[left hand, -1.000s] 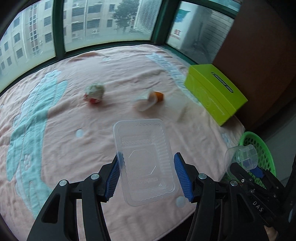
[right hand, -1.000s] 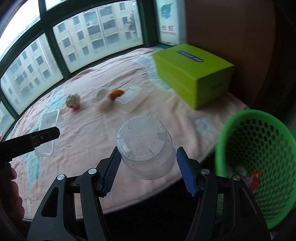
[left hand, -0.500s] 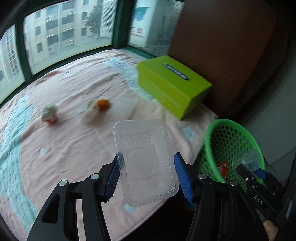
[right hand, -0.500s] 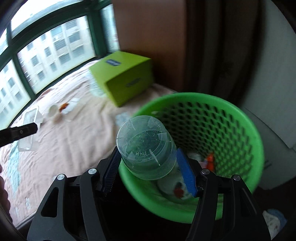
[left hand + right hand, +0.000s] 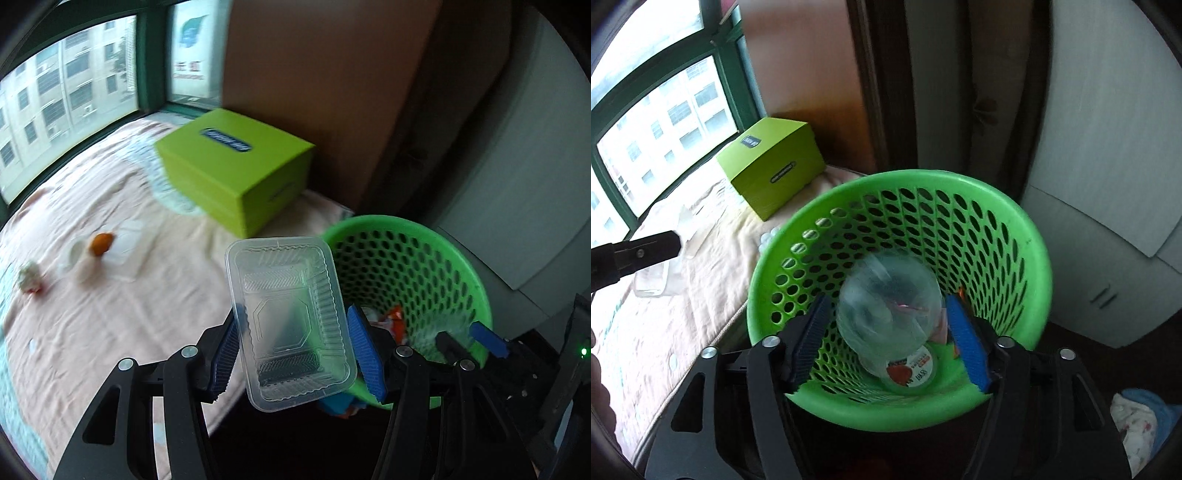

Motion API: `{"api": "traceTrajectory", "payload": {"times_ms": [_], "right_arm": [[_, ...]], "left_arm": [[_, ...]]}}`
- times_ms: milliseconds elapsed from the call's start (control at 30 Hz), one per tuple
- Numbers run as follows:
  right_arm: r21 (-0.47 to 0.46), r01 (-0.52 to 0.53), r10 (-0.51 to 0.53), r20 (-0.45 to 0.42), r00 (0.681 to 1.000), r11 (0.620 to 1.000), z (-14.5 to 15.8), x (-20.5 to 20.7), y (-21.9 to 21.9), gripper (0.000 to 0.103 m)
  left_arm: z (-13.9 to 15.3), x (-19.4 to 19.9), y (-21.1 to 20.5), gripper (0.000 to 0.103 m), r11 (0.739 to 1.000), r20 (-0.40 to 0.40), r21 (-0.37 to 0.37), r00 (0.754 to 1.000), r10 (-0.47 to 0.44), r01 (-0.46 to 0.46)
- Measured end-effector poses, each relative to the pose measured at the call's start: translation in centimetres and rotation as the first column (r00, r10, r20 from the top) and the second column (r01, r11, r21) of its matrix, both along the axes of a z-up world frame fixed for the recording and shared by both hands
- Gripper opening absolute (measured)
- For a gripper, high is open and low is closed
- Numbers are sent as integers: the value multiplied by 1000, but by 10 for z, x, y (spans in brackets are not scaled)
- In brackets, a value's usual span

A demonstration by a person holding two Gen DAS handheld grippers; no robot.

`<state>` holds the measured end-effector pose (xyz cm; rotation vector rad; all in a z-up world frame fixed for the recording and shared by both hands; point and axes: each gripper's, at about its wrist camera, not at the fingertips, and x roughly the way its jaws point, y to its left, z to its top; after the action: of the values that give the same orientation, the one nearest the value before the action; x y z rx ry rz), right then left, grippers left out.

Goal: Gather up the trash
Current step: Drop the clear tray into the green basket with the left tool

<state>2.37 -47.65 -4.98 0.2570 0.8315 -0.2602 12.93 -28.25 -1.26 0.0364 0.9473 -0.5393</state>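
My left gripper (image 5: 291, 332) is shut on a clear plastic tray (image 5: 284, 295), held in the air at the near rim of the green mesh basket (image 5: 424, 229). In the right wrist view my right gripper (image 5: 888, 332) hangs over the basket (image 5: 923, 177). Its jaws are opening. A clear plastic cup (image 5: 886, 295), blurred, sits between them with a gap to each pad, dropping into the basket. The right gripper's fingertips (image 5: 480, 332) show at the basket's right side in the left wrist view.
A lime-green box (image 5: 236, 166) stands on the pink bedspread (image 5: 92, 332) beside the basket. Farther left lie an orange peel (image 5: 101, 243), a white cup (image 5: 75, 254) and a crumpled wrapper (image 5: 29, 277). A yoghurt pot (image 5: 908, 369) lies in the basket. A white cabinet (image 5: 1108, 221) stands to the right.
Both grippers swung right from over the bed to the basket. The right jaws spread and the cup came loose from the pads. The left still grips the tray.
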Motion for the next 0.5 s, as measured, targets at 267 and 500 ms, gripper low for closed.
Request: {"api": "traceTrajectory", "payload": {"times_ms": [267,500], "right_arm": [[4,40,-40,25,999,999,6,-16,-18,72],[0,75,-75,43,996,997,8,-25,-29,73]], "left_arm": [[-2,-5,-50,55,996,4,18,996,-93,92],[-12,-6,-79,55,988,4,48,989,-148,148]]}}
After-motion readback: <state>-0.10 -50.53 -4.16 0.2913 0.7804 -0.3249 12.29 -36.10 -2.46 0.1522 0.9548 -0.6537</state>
